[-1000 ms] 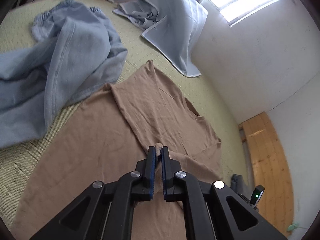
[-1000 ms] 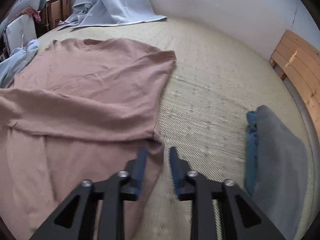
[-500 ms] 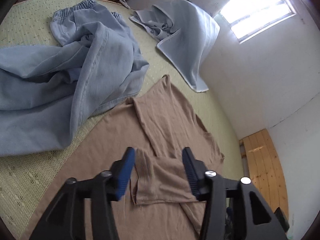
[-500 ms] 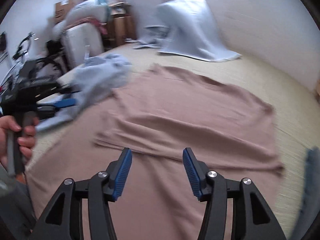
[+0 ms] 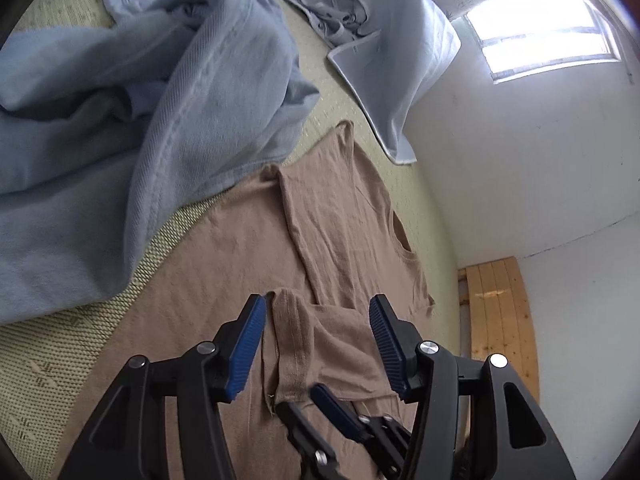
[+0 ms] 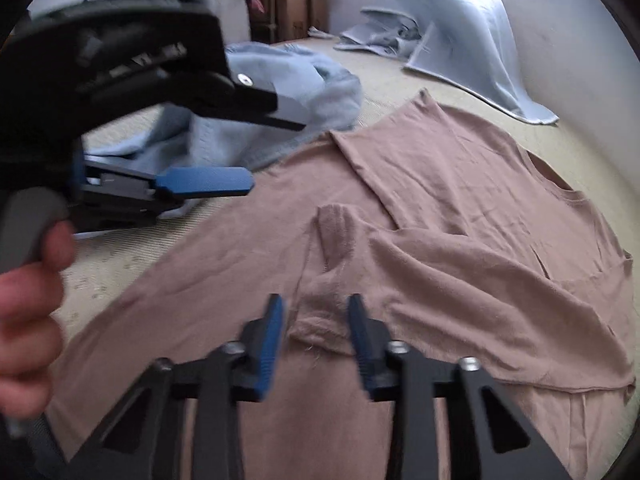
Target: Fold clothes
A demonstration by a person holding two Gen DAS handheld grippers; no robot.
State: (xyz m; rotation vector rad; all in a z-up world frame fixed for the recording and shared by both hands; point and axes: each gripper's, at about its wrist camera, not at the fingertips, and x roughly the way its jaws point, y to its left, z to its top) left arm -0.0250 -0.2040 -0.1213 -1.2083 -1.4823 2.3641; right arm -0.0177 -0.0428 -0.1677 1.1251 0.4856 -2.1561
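A brown T-shirt (image 5: 224,280) (image 6: 460,208) lies flat on the woven mat, one sleeve (image 5: 320,344) (image 6: 336,236) folded in over its body. My left gripper (image 5: 316,312) hovers over that sleeve. Its jaws are opening, blue pads well apart and clear of the cloth. In the right wrist view the left gripper (image 6: 276,152) sits at upper left, held by a hand (image 6: 24,300). My right gripper (image 6: 316,308) points down at the sleeve's cuff (image 6: 320,324). Its jaws are closing with the cuff between them, and the pads do not press on it. The right gripper (image 5: 298,398) also shows low in the left wrist view.
A heap of light blue jeans (image 5: 120,120) (image 6: 304,80) overlaps the shirt's far edge. A pale blue-grey garment (image 5: 400,48) (image 6: 472,32) is draped against the white wall. A wooden board (image 5: 500,320) lies beyond the mat. Boxes and clutter (image 6: 292,4) stand at the back.
The left gripper let go of the sleeve and opened above it. The right gripper swung from the shirt's side edge across to the sleeve cuff, and its jaws narrowed.
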